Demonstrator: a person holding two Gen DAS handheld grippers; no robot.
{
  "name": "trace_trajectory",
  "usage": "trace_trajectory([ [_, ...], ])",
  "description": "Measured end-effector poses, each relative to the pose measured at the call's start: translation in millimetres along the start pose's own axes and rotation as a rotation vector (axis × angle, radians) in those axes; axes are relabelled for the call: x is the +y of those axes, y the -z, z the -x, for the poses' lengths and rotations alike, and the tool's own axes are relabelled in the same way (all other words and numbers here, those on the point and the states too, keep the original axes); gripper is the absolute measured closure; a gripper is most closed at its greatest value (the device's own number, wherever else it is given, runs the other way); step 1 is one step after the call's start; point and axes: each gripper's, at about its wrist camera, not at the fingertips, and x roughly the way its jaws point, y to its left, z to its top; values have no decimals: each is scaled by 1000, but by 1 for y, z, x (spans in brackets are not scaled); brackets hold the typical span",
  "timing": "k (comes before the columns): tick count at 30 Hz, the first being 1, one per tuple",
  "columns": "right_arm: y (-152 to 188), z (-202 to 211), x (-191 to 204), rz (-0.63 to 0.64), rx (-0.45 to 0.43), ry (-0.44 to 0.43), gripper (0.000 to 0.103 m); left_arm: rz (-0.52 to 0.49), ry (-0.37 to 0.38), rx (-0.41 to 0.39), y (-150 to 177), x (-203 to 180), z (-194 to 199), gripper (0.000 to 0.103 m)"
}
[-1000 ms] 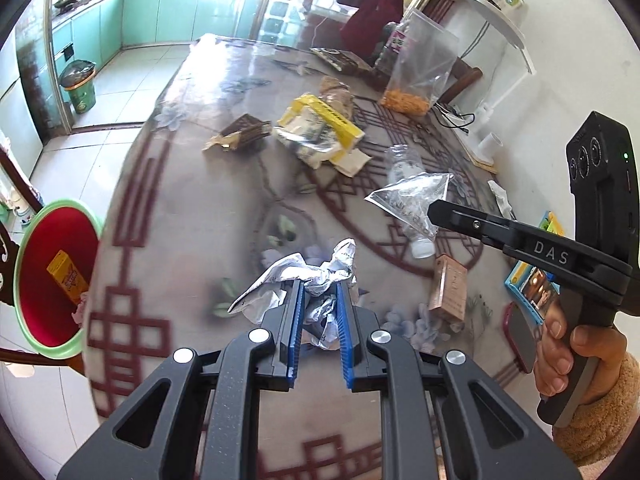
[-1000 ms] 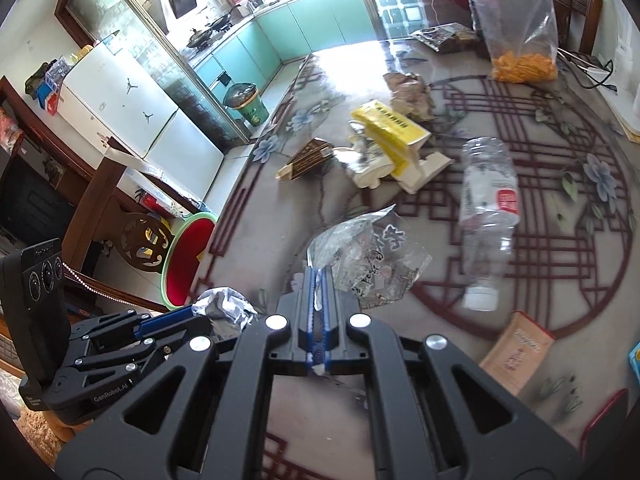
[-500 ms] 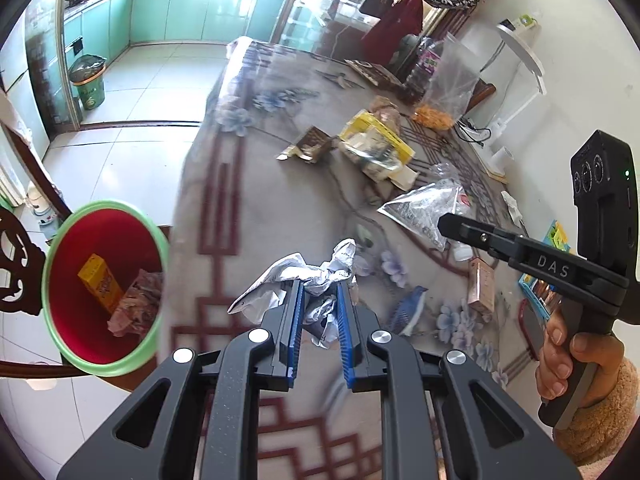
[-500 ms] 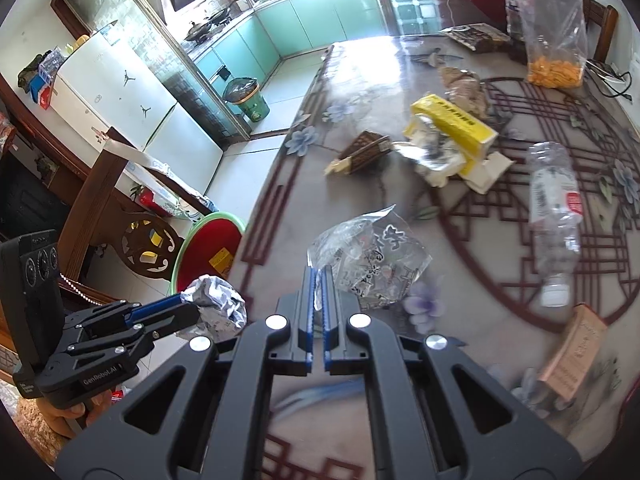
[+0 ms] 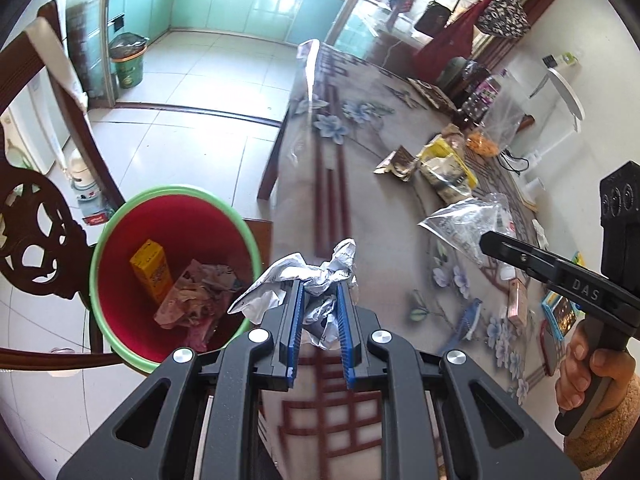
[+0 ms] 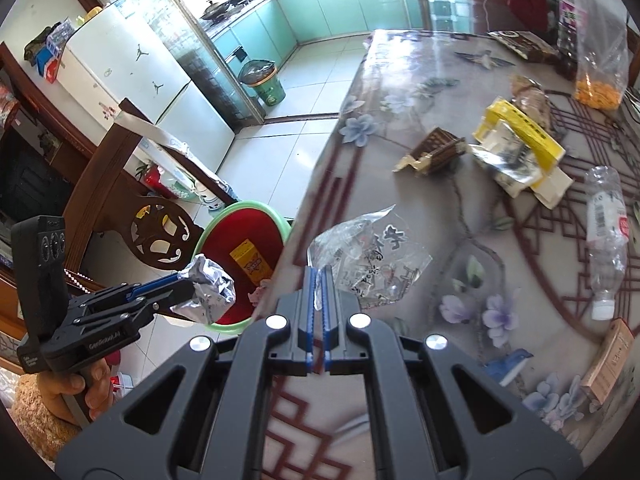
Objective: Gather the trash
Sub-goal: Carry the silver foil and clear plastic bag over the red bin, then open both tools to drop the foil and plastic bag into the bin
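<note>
My left gripper (image 5: 319, 286) is shut on a crumpled silver wrapper (image 5: 308, 280), held at the table's left edge beside the red bin with a green rim (image 5: 100, 264). From the right wrist view the same gripper (image 6: 182, 280) carries the wrapper (image 6: 208, 292) in front of the bin (image 6: 240, 206). My right gripper (image 6: 318, 276) is shut on a clear printed plastic bag (image 6: 372, 252) held above the table (image 6: 400, 160). The left wrist view shows that bag (image 5: 464, 220) hanging from the right gripper's tip (image 5: 486, 238). A yellow box (image 5: 152, 268) and crumpled paper lie in the bin.
On the table lie a brown wrapper (image 6: 434, 152), a yellow carton with packaging (image 6: 520, 140), an empty plastic bottle (image 6: 606, 232), a small brown box (image 6: 610, 356) and a bag of orange snacks (image 6: 600, 88). A carved wooden chair (image 5: 36, 232) stands beside the bin.
Both grippers have moved left across the table toward its edge, each keeping its load. The bin has come closer and more central in both views.
</note>
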Motion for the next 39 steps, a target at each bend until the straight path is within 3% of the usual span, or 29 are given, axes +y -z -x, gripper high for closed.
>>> trace_trajectory([
  [12,-15,-15,46,63,12,-24,99,47,-31,-17,-11,42,5,89],
  [22,-22,-32,80,126,38,-64,99,112,-118,-18,-17,83,-4,88],
  [25,-23,-38,91,143,52,-79,99,111,-175,15,-17,97,-18,88],
  [30,-24,-51,114,190,78,-102,99,149,-188,56,-18,120,-32,87],
  [39,-25,-65,131,213,100,-112,99,124,-201,69,-26,126,-43,87],
])
